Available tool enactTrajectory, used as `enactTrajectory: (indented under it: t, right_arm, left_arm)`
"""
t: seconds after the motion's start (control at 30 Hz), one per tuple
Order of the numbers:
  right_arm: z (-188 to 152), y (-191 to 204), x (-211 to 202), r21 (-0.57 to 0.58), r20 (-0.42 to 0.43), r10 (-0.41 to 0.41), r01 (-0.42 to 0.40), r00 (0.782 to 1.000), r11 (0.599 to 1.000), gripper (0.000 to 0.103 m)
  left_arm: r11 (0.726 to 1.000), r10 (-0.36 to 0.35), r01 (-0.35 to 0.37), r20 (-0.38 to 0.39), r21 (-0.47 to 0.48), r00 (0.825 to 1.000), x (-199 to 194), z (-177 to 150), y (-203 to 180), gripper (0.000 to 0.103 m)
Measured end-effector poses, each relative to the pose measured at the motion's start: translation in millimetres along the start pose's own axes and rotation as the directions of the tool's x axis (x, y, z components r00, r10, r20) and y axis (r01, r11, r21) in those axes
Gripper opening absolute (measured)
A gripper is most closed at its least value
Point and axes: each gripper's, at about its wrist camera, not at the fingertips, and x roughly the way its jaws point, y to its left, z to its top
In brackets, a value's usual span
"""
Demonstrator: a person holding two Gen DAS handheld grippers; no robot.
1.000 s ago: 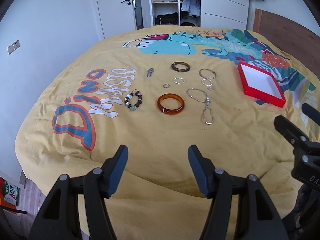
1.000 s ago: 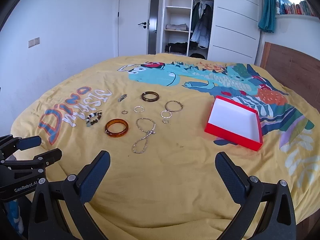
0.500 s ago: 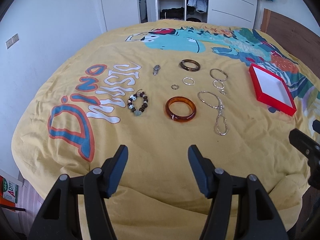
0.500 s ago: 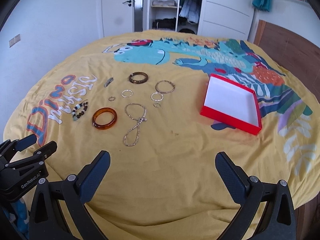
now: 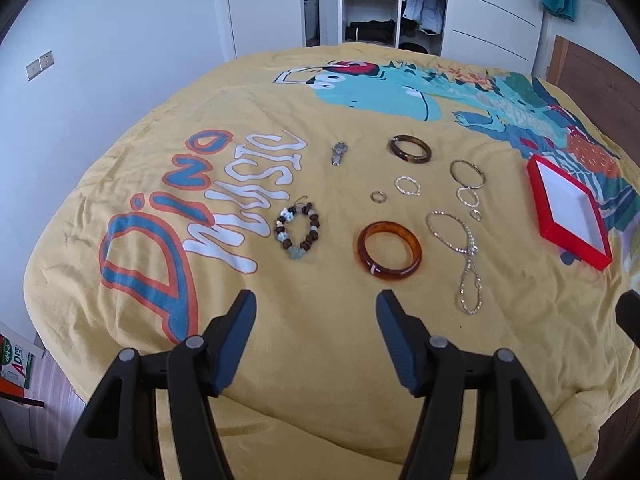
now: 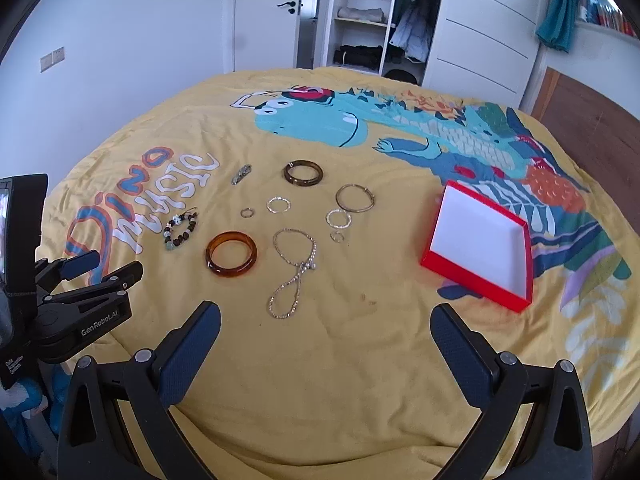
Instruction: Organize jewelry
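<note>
On the yellow bedspread (image 6: 360,360) lie two bangles, amber (image 6: 231,254) and dark brown (image 6: 303,172), one beaded bracelet (image 6: 181,230), five rings, one clasp, and one chain (image 6: 294,270) running lengthwise toward the cameras. One red box (image 6: 478,246) sits right. Left gripper (image 5: 316,314) and right gripper (image 6: 326,330) both gape empty.

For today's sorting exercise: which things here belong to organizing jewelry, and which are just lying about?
Belong: round amber resin bangle, dark brown bangle, beaded bracelet, silver chain necklace, red shallow box with white lining.
Lying about: green-and-white carton, hanging grey jacket.
</note>
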Motion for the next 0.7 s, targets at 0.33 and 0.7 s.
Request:
enactTrajectory:
  t: [0.33,0.7]
  right_arm:
    - [9.3,2.5,-2.9,-0.038,0.032,-0.004,0.006,0.999,0.999,0.103]
    - [12.4,3.2,1.2,-0.051,0.042,-0.002,0.004,0.999,0.999,0.103]
  left_arm:
    - [1.0,-0.008,0.007,0.011,0.011,1.0,7.2,7.0,-9.0,0.06]
    - [1.0,-0.011,0.011,0.0,0.014,1.0,14.8,9.2,-12.4,0.06]
